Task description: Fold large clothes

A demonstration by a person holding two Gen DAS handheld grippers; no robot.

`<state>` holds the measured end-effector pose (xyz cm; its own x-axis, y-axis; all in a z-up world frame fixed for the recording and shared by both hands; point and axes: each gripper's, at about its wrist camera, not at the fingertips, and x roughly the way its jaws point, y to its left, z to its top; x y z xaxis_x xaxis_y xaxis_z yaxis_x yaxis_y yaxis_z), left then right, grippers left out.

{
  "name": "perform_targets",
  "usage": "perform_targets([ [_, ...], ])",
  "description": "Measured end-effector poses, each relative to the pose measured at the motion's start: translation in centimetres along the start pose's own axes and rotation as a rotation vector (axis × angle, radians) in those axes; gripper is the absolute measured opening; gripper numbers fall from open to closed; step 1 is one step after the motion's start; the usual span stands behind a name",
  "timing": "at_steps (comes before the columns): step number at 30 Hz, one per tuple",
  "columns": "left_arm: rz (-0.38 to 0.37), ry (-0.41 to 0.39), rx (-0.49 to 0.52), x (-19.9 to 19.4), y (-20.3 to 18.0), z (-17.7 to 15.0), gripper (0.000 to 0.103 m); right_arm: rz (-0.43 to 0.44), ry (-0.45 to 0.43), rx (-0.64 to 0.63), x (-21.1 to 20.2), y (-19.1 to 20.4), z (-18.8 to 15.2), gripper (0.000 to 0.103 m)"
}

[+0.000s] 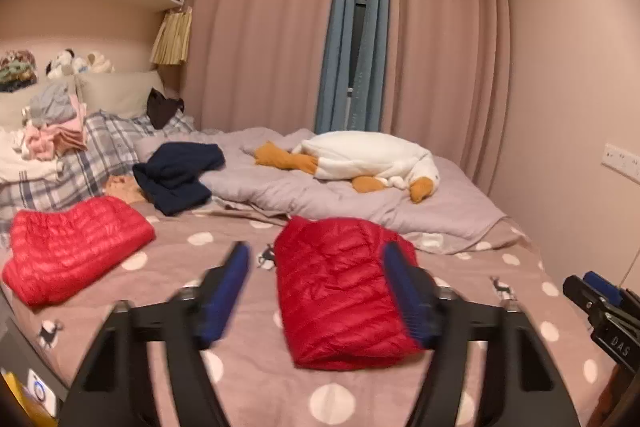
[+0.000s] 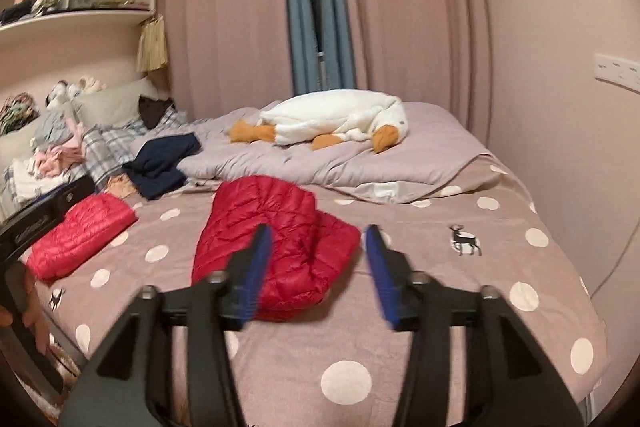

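Observation:
A red down jacket [image 1: 340,291] lies folded in a compact bundle on the polka-dot bed sheet [image 1: 248,379]; it also shows in the right wrist view [image 2: 276,239]. My left gripper [image 1: 320,291] is open and empty, held above the jacket's near end. My right gripper [image 2: 318,267] is open and empty, above the jacket's near right edge; it shows at the right edge of the left wrist view [image 1: 600,303]. A second folded red down jacket [image 1: 68,247] lies at the left, also seen in the right wrist view [image 2: 80,235].
A navy garment [image 1: 176,175] and a grey duvet [image 1: 360,195] with a white goose plush [image 1: 368,159] lie farther back. Plaid pillows and a clothes pile [image 1: 52,131] are at the left. Curtains and a wall stand behind and right.

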<state>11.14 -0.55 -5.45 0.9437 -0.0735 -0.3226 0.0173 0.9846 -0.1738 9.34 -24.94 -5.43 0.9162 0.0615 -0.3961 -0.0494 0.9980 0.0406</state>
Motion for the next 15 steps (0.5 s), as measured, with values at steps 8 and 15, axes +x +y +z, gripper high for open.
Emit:
perform_targets([
  [8, -0.042, -0.008, 0.011, -0.7, -0.5, -0.2, 0.101, -0.031, -0.023, 0.006, -1.2, -0.4, -0.2, 0.089],
  [15, -0.034, 0.035, -0.005, -0.7, -0.3, -0.2, 0.102, -0.025, -0.041, -0.003, -2.2, 0.0, -0.2, 0.103],
])
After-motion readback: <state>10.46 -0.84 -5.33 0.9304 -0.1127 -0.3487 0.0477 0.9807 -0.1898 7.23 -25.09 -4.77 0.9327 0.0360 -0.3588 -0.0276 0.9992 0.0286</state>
